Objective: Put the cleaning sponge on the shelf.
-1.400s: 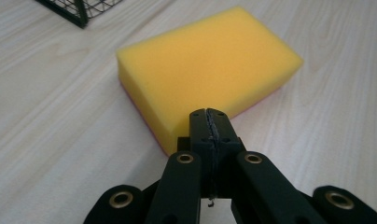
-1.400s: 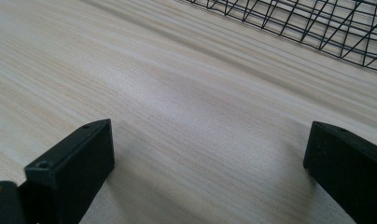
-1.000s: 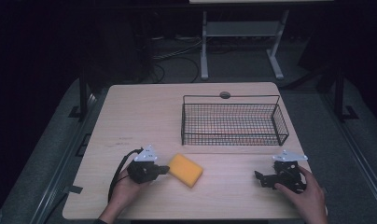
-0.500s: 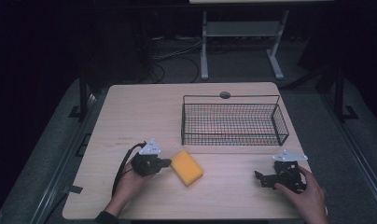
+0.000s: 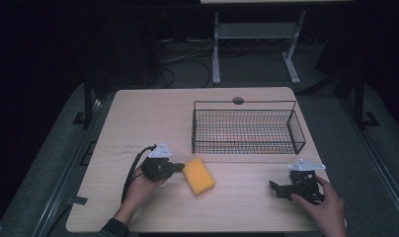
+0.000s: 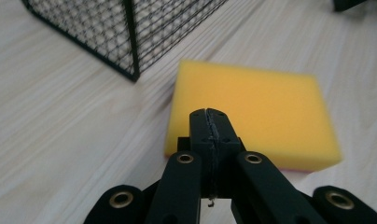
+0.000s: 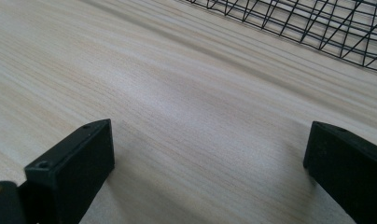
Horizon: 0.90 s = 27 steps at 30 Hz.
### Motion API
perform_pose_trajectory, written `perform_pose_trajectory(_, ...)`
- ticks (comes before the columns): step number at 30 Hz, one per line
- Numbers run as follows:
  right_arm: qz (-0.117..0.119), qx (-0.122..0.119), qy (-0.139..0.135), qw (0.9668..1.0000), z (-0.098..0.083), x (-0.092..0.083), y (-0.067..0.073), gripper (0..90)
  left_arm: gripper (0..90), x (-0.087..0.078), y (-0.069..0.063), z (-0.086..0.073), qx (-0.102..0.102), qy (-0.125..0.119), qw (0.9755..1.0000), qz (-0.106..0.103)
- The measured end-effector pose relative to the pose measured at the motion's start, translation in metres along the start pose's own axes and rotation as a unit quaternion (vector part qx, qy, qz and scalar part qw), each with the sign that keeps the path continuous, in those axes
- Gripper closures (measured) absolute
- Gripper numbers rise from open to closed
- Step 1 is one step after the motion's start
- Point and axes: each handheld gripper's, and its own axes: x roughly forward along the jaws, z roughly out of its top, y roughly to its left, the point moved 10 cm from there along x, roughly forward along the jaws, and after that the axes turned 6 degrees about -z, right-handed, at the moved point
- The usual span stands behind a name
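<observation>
a black wire basket [image 5: 247, 127] stands on the far right half of the wooden table [image 5: 138, 113], its long side running across the table. a small round grey cap [image 5: 238, 100] sits in the tabletop just behind the basket. in the left gripper view the basket's near corner [image 6: 130, 42] rises just beyond the sponge's far left edge, close to it but apart. on the dark floor behind the table stands a white frame [image 5: 252, 44] with cables beside it.

the left gripper [image 5: 177, 168] lies low over the table in the person's left hand [image 5: 140, 185], pointing toward the right across the table, its cable looping back along the forearm. its jaws are clenched together with nothing between them; in the left gripper view the closed tips sit in front of the sponge's near edge, and whether they touch it cannot be told. the right gripper [image 5: 274, 187] rests near the front right corner in the right hand [image 5: 321, 205], pointing left. its jaws stand wide apart, released, with bare wood between them in the right gripper view.

the yellow sponge [image 5: 198, 176] lies flat on the table just right of the left gripper's tips, in front of the basket's left end. it is a rectangular block, its long axis slanted, running from the far left toward the near right.
</observation>
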Motion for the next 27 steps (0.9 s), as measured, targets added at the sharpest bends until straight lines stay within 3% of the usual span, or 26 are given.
perform_pose_trajectory(9,0.000,0.000,0.000,1.0000,0.000,0.000,0.000,1.2,89.6,0.015,-0.022,0.023,0.020,-0.005,0.9993,-0.032)
perform_pose_trajectory(17,0.000,0.000,0.000,1.0000,0.000,0.000,0.000,1.2,89.6,0.042,-0.043,0.043,0.037,0.001,0.9975,-0.060)
perform_pose_trajectory(27,0.000,0.000,0.000,1.0000,0.000,0.000,0.000,1.2,89.7,0.069,-0.059,0.048,0.046,0.015,0.9956,-0.080)
